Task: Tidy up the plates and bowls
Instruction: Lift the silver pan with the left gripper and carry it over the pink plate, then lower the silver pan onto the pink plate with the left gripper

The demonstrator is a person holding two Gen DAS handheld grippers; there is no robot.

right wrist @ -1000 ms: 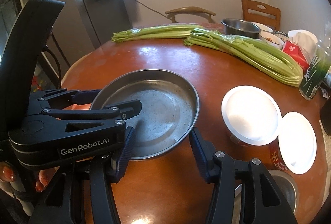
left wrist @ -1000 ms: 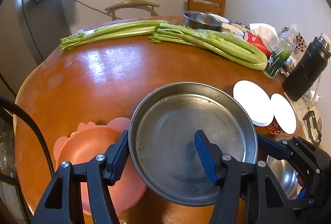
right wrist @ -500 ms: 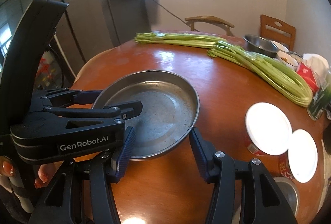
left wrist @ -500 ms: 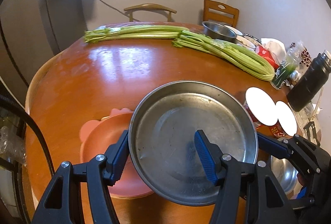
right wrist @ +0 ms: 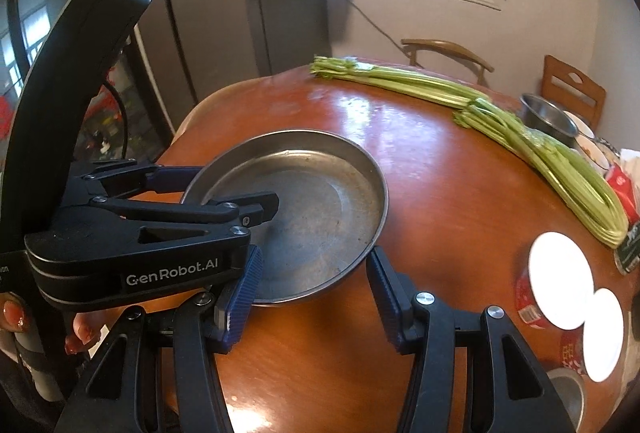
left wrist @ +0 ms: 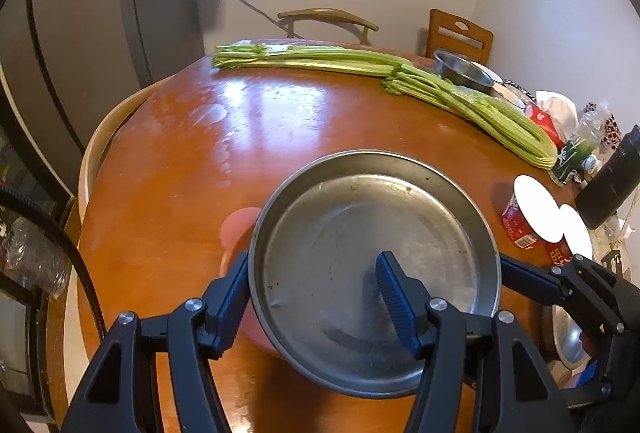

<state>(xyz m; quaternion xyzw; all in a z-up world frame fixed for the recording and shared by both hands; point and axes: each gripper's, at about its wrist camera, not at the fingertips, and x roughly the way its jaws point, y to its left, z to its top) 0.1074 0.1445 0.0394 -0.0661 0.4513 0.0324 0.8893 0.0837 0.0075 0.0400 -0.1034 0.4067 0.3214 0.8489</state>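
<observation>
Free room: I see bare table [left wrist: 280, 137] ahead of the metal pan [left wrist: 372, 265] and to its left, as far as the celery [left wrist: 400, 73] lying across the far side. Obstacles: a pink dish [left wrist: 240, 229] pokes out beneath the pan's left rim; two white-lidded cups [right wrist: 560, 277] and a dark bottle [left wrist: 612, 185] crowd the right edge; a steel bowl [right wrist: 548, 117] sits behind the celery.

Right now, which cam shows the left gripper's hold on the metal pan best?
Right wrist. It sees the left gripper from the side, one finger outside and one inside the metal pan wall. The left wrist view shows the same grip head-on, but the pan fills the frame, hiding the pink plate beneath.
</observation>
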